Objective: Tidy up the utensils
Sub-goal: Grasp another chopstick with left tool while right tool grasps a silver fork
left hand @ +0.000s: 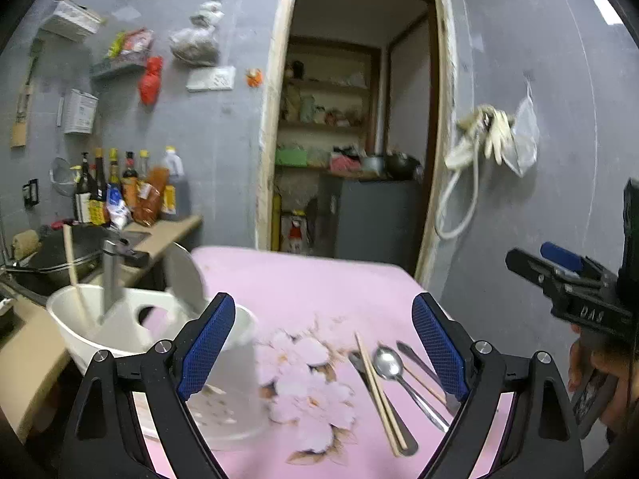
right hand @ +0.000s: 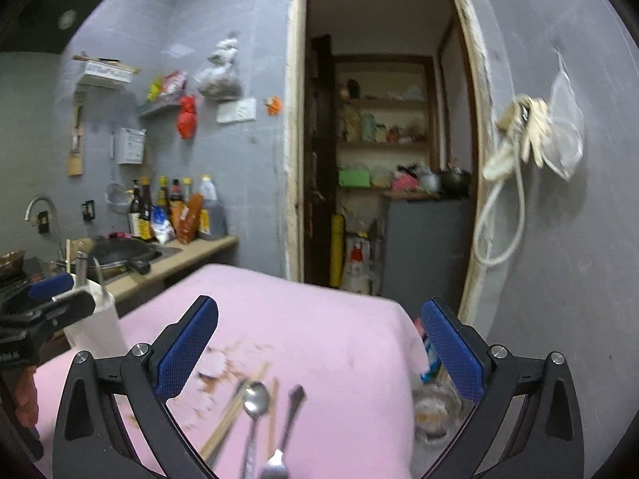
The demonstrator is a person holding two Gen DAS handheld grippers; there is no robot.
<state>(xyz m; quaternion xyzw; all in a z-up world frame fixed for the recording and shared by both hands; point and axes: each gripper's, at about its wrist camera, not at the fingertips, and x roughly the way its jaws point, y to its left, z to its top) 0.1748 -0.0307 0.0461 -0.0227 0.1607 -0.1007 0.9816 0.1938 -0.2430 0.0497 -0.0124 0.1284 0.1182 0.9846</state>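
On the pink tablecloth (left hand: pixel 303 279), the spoon (left hand: pixel 389 363) lies between the chopsticks (left hand: pixel 379 387), with its bowl toward 11 o'clock and handle running to 5 o'clock. The white utensil holder (left hand: pixel 120 319) stands at 9 o'clock, blurred, with one chopstick and a metal handle inside. Left gripper (left hand: pixel 323 339) and right gripper (right hand: pixel 319 347) both hover spread wide, holding nothing; a second, dark-handled utensil (right hand: pixel 289 419) is too smeared to name.

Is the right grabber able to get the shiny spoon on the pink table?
Probably yes. The right gripper is open and empty, and the spoon lies just below and ahead of it on the pink table. Nothing covers it, though chopsticks lie close beside it.
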